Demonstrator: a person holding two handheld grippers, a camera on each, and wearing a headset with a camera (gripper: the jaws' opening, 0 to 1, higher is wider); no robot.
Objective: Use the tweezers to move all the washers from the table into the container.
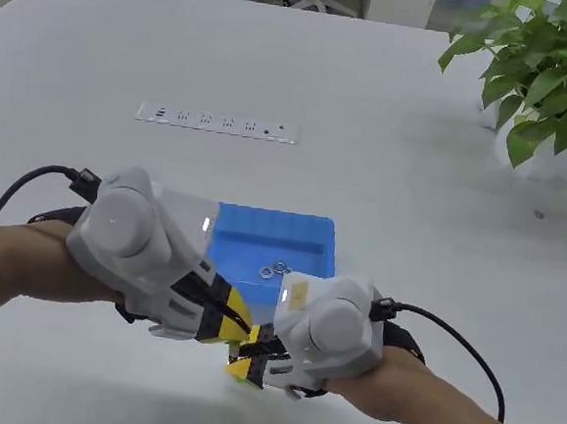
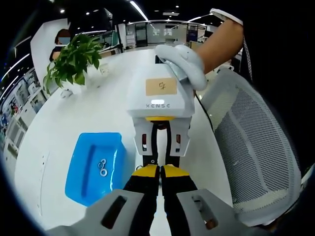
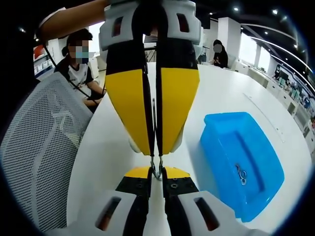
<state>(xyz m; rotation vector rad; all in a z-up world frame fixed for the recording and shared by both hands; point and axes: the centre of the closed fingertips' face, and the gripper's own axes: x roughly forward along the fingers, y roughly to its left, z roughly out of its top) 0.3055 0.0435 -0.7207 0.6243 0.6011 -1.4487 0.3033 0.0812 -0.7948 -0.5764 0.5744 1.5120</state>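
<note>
Left gripper: we see the left gripper low in the head view, on the left. It lies slanted over the desk, with its tips toward the other gripper.
Left jaws: they are closed on the tweezers, with only a thin slit between the yellow pads.
Right gripper: the right gripper faces the left one, tip almost against tip, near the front edge of the desk.
Right jaws: they stand a little apart around the lower end of the tweezers. We cannot tell if they really press on it.
Tweezers: a thin metal strip, off the desk, between the two grippers.
Long axis of the tweezers: it runs along the line from one gripper to the other, the same way as both pairs of jaws. In the right gripper view it goes straight up the middle. One end is at the right tips and the rest goes up between the left jaws. We cannot tell which end is the pointed one.
Container: the blue container is just behind the grippers on the desk.
Washers: a few washers lie together inside the container, near its front wall.
Further back: a white power strip lies flat, and a green plant stands at the far right.
</note>
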